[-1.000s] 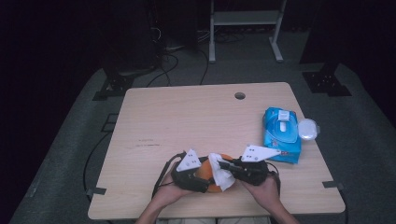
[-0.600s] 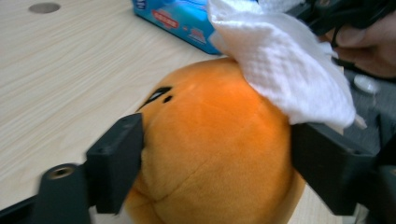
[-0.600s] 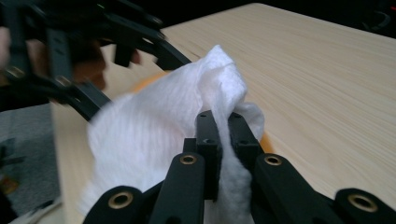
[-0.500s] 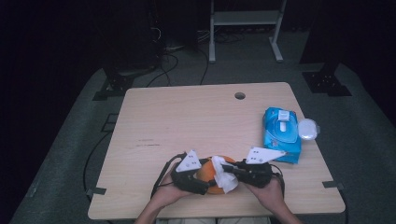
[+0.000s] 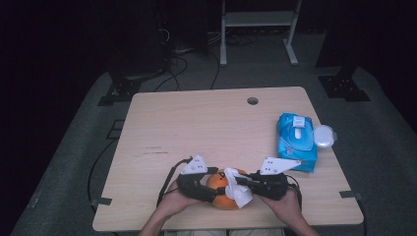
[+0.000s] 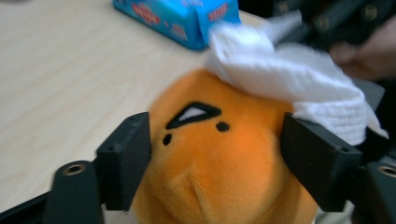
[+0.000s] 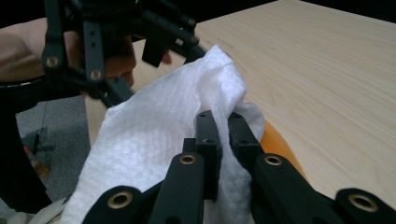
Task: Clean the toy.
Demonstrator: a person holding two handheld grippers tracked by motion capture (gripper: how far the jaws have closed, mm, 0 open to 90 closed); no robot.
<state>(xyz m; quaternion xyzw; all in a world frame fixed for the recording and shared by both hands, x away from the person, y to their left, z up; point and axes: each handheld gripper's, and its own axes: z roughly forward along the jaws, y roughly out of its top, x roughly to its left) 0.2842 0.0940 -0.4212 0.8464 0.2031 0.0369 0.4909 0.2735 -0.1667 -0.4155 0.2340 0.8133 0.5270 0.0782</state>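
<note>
High view | left gripper (image 5: 209, 192) clamps toy (image 5: 222, 189) at 6 o'clock | right gripper (image 5: 242, 180) pinches wipe (image 5: 239, 192), wiping underway, unfinished

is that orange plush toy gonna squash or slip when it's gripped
The orange plush toy probably squashes rather than slips: the left gripper has a jaw pressed into each fuzzy side. It looks soft and likely light for its size. Being rounded, it might roll if nudged, though the right gripper pressing the white wipe on it may steady it.
</note>
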